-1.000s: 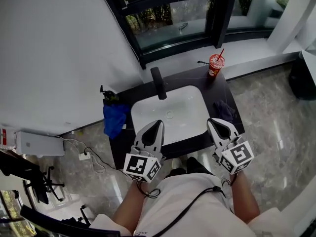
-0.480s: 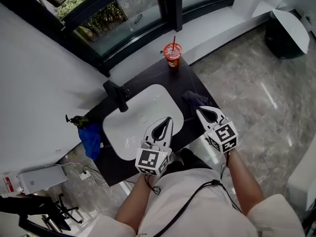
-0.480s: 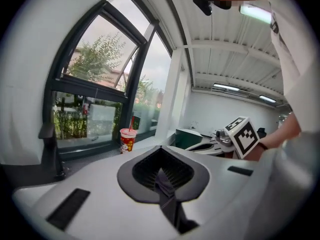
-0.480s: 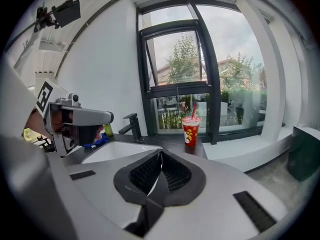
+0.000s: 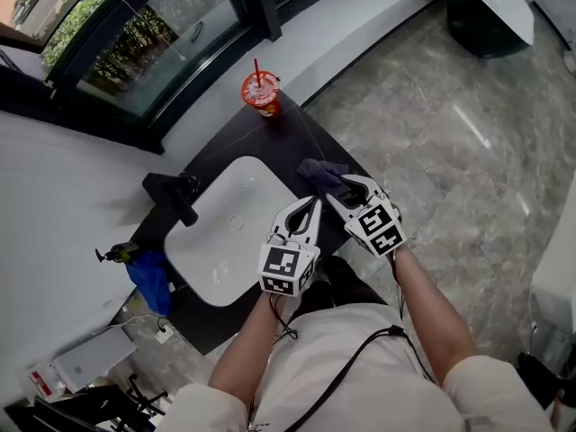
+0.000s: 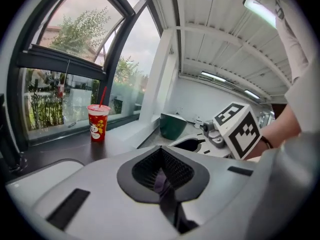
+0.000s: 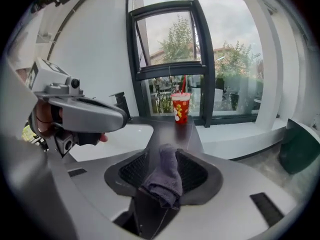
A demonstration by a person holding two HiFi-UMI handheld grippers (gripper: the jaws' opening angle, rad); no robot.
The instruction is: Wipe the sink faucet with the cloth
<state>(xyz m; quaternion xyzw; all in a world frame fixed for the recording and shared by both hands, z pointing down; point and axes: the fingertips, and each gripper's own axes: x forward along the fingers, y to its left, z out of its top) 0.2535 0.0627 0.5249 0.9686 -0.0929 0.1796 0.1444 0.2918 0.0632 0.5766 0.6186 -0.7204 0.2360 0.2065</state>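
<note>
No word, brand or number can be read anywhere. The red cup [image 5: 259,93] on the black table [image 5: 297,135] carries a printed cartoon figure with small marks around it (clearest in the left gripper view), but no letter resolves. The cube [image 5: 288,271] on the left gripper [image 5: 311,205] and the cube [image 5: 378,227] on the right gripper [image 5: 335,185] bear black-and-white square patterns, not writing. A white box [image 5: 90,360] on the floor has a red patch beside it, too small to read.
</note>
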